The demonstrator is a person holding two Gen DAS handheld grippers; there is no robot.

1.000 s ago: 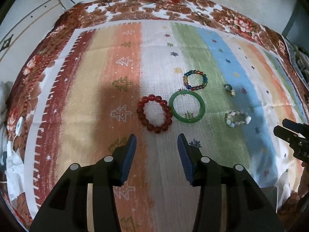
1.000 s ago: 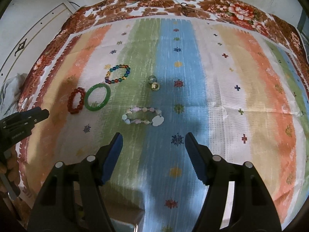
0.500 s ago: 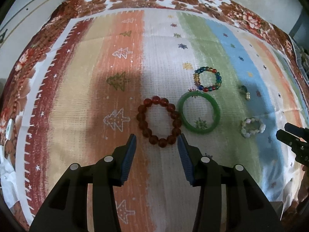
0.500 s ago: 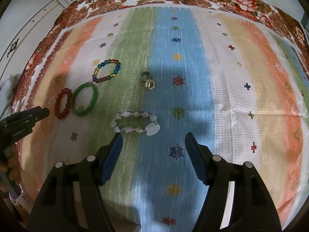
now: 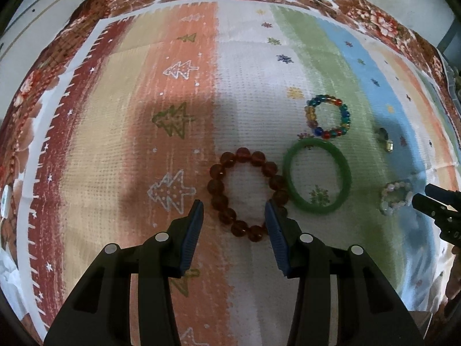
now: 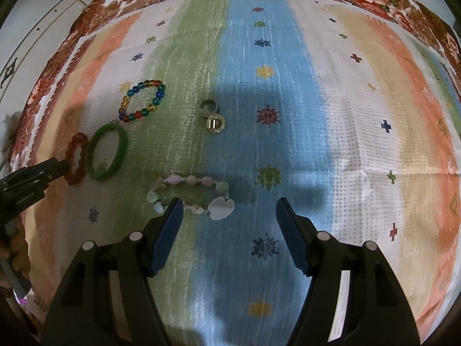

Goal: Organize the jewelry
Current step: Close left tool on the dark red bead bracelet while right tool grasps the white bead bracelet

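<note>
On a striped cloth (image 5: 178, 150) lie a red bead bracelet (image 5: 214, 186), a green bangle (image 5: 345, 173), a multi-coloured bead bracelet (image 5: 344, 115), a shell bracelet (image 5: 389, 194) and two small rings (image 5: 386, 138). My left gripper (image 5: 233, 203) is open, and its fingers frame the near half of the red bead bracelet. My right gripper (image 6: 229, 200) is open just in front of the shell bracelet (image 6: 220, 207), whose left end its left finger overlaps. The rings (image 6: 214, 122), multi-coloured bracelet (image 6: 160, 95), green bangle (image 6: 122, 144) and red bracelet (image 6: 72, 150) lie beyond to the left.
The cloth (image 6: 360, 115) has a brown floral border and covers the whole surface. Pale floor shows past its far left corner. Each gripper appears at the edge of the other's view: the right one (image 5: 440, 210) and the left one (image 6: 31, 178). A hand holds the left one.
Both grippers have come down and forward towards the jewelry. The red bracelet now sits between the left fingers, and the shell bracelet lies at the right gripper's fingertips. Jaw openings are unchanged.
</note>
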